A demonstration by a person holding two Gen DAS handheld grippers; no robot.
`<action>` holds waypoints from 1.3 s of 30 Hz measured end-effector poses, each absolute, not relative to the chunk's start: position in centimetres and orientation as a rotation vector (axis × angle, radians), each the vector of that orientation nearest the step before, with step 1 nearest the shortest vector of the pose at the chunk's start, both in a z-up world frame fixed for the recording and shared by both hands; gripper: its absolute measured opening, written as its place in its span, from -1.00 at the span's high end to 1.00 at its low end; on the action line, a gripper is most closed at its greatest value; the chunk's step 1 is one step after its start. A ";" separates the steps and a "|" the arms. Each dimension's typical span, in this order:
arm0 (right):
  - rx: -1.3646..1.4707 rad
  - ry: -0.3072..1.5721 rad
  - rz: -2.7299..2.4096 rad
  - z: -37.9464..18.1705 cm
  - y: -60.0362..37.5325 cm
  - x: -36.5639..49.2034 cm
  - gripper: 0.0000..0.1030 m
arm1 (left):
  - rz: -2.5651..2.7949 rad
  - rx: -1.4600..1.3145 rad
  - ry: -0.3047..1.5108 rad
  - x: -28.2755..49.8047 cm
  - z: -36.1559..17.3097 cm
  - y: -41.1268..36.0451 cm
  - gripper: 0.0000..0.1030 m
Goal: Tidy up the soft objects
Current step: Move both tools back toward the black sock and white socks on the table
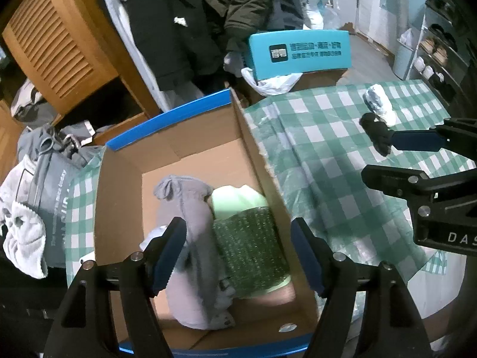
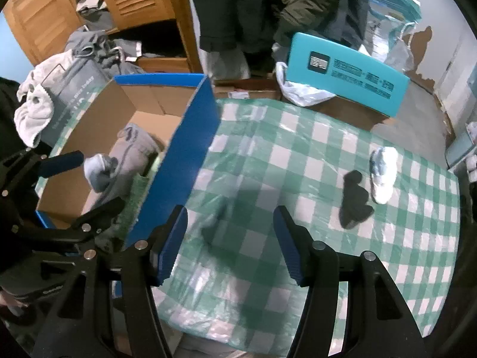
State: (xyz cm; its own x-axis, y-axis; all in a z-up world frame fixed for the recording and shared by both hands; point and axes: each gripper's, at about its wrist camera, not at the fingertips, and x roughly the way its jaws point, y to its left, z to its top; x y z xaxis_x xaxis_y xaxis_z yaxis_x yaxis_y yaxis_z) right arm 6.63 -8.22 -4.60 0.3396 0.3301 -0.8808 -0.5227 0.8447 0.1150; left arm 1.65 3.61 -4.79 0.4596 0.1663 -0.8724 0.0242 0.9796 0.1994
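Left gripper (image 1: 238,253) hangs wide and empty over the box (image 1: 256,149), grey sock (image 1: 190,226) and green sock (image 1: 250,238) lying inside. Right gripper (image 2: 229,244), parted and empty, faces the bench (image 2: 298,137), likely for the black sock (image 2: 353,203) beside the white sock (image 2: 383,173).

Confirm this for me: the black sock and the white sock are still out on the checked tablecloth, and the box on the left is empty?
Not quite. The cardboard box is not empty: it already holds a grey sock and a green sock, as the left wrist view shows. The black sock and white sock do lie on the checked tablecloth.
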 end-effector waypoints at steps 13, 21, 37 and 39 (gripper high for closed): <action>-0.182 1.109 0.474 -5.5 -12.6 7.0 -0.16 | 0.043 0.246 1.109 2.8 -5.5 -0.3 -0.45; -0.153 1.126 0.424 -6.4 -15.9 7.2 -0.17 | 0.019 0.292 1.112 3.6 -5.8 -3.0 -0.54; -0.095 1.162 0.324 -8.2 -21.9 8.6 -0.17 | -0.017 0.288 1.182 6.2 -7.6 -6.6 -0.55; -0.094 1.172 0.312 -8.4 -22.7 8.9 -0.17 | -0.023 0.276 1.189 6.7 -7.6 -6.8 -0.55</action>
State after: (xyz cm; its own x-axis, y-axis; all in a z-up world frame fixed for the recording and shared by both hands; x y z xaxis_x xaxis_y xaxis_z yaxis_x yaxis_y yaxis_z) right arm 8.94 -22.68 -8.37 0.3507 0.1919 -0.9166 -0.2892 0.9531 0.0889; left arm 6.73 -6.76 -7.56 0.3766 0.1273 -0.9176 0.1620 0.9662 0.2005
